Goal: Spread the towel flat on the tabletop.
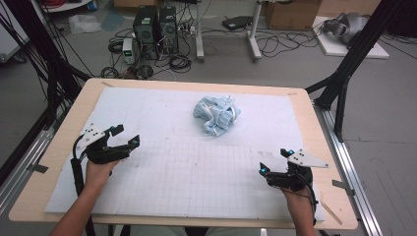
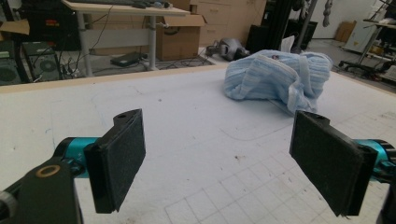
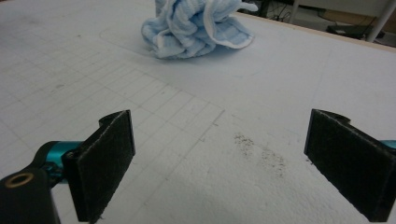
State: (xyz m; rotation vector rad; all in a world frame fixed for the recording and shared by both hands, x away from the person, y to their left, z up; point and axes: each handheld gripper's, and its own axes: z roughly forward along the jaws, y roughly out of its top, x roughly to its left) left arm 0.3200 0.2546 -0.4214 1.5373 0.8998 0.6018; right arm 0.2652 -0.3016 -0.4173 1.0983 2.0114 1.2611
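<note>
A crumpled light-blue striped cloth [image 1: 216,114] lies bunched on the white gridded mat [image 1: 172,162], a little past the table's middle. My left gripper [image 1: 125,136] rests low over the mat's left side, open, nothing between its jaws. Over the mat's right front my right gripper [image 1: 275,161] is open too and holds nothing. In the left gripper view the cloth [image 2: 275,79] sits ahead and to the right of the wide-apart pads [image 2: 119,163]. From the right gripper the cloth [image 3: 196,28] appears far ahead, left of centre, beyond the spread pads [image 3: 105,163].
The mat covers a wooden table [image 1: 64,128] with a black frame [image 1: 344,83] at both sides. Beyond the far edge stand computer towers [image 1: 155,29], cables, desk legs and cardboard boxes on the floor. Dark specks [image 3: 261,151] mark the mat before the right gripper.
</note>
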